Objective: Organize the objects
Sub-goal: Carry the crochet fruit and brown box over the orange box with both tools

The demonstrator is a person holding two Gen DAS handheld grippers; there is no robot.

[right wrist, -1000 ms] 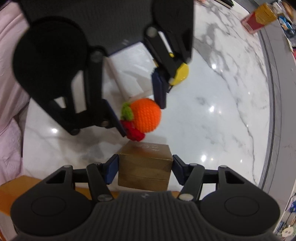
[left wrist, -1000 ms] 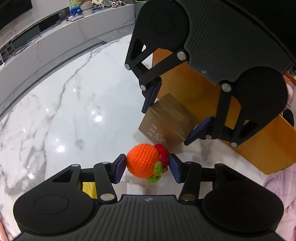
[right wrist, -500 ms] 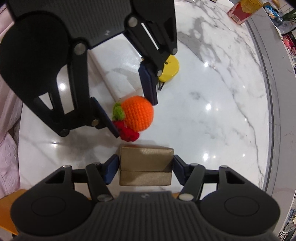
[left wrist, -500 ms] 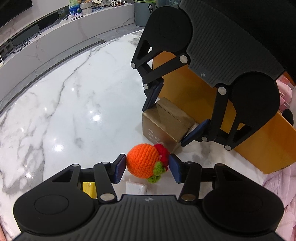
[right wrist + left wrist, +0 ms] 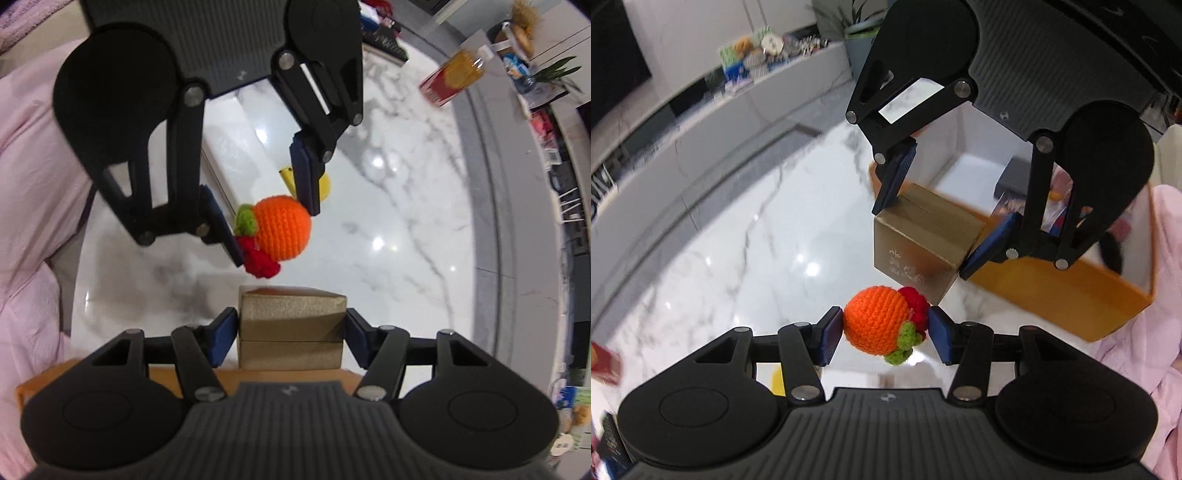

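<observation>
An orange crocheted fruit toy (image 5: 877,319) with green leaves and a red part hangs above the marble table, my left gripper (image 5: 884,334) shut on it. In the right wrist view the same toy (image 5: 282,227) sits between the left gripper (image 5: 269,229) pads. My right gripper (image 5: 291,332) is shut on a gold box (image 5: 291,325), held in the air. The left wrist view shows that gold box (image 5: 919,242) gripped by the right gripper (image 5: 932,221) just beyond the toy, in front of an orange bin (image 5: 1071,291).
The orange bin with a white inside holds a dark box (image 5: 1014,181) and other items. A yellow object (image 5: 324,182) and a white box (image 5: 236,155) lie on the marble table (image 5: 738,229). A red-and-yellow carton (image 5: 452,79) stands far off. Pink fabric (image 5: 1145,332) lies beside the bin.
Both grippers have risen with their loads; the table looks farther below. The bin's white inside has come into the left wrist view.
</observation>
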